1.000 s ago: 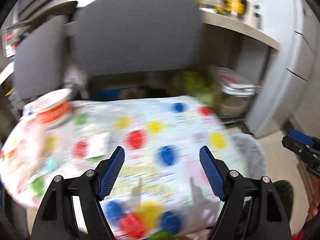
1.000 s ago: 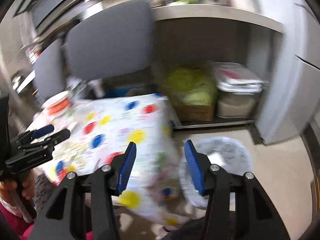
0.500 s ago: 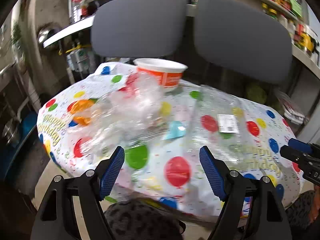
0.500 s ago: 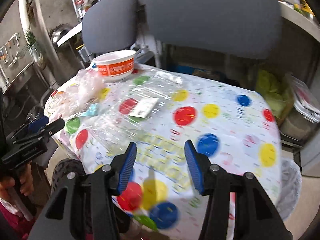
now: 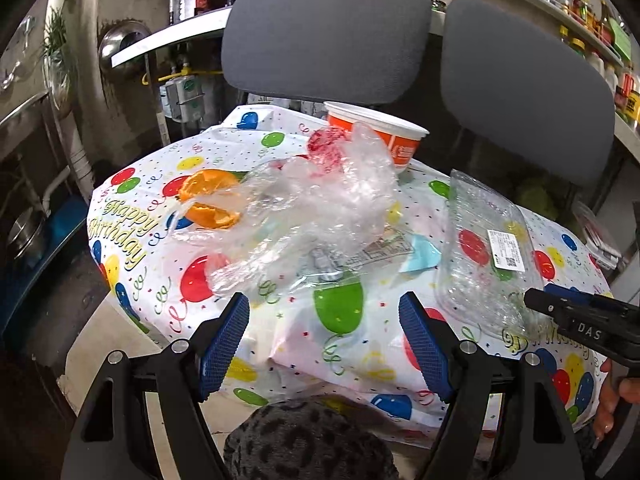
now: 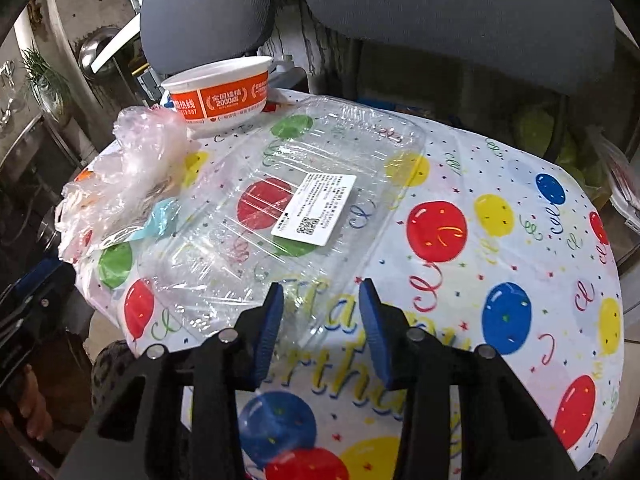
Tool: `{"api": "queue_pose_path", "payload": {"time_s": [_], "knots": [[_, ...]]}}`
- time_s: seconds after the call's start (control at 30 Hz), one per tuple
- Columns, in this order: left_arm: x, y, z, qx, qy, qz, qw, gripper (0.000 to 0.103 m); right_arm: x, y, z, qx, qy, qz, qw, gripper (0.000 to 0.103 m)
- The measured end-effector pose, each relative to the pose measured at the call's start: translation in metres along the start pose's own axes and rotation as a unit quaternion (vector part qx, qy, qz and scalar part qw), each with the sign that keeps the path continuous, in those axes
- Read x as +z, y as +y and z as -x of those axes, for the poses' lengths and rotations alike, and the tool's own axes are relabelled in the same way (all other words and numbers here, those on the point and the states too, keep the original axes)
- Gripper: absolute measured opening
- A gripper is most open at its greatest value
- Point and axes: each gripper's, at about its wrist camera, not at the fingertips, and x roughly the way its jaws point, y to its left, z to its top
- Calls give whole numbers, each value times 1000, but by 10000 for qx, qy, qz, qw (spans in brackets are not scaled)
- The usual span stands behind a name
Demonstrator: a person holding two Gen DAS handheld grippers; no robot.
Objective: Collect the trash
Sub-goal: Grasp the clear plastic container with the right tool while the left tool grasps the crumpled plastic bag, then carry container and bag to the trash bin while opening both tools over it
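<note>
A clear plastic tray (image 6: 280,216) is seen lying flat on the balloon-print tablecloth (image 6: 500,240), its long axis running from the near edge diagonally up-right twd the grey chair backs (image 6: 456,12) (white label (image 6: 314,209) facing up). Just left of the tray, crumpled plastic wrap (image 6: 132,172) is heaped; an orange-and-white paper bowl (image 6: 220,92) stands upright beyond the tray's far left corner. Orange peel (image 5: 208,200) is tucked at the wrap's far side from the tray. The right gripper (image 6: 320,320) is held over the tray's near corner, jaws just narrowed but not clamped, the tray edge between them. The left gripper (image 5: 324,340) is released, jaws wide, nr the wrap.
</note>
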Motion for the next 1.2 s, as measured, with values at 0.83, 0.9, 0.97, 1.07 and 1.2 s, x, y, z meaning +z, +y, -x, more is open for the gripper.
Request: {"api": "queue_pose_path", "payload": {"time_s": [0.83, 0.9, 0.97, 1.07, 1.2], "knots": [[57, -31, -69, 571, 170, -45, 9982, 86, -5, -35, 34, -598, -319, 94, 9977, 14], [57, -32, -75, 555, 236, -82, 9981, 74, -5, -36, 34, -570, -310, 84, 9979, 14], [58, -31, -77, 540, 274, -64, 9981, 58, -5, -37, 34, -550, -305, 63, 9980, 14], [56, -30, -71, 472, 208, -74, 9986, 27, -6, -39, 35, -509, -303, 37, 9982, 14], [53, -30, -47, 359, -23, -89, 9993, 4, -7, -40, 37, -456, -330, 25, 9984, 14]]}}
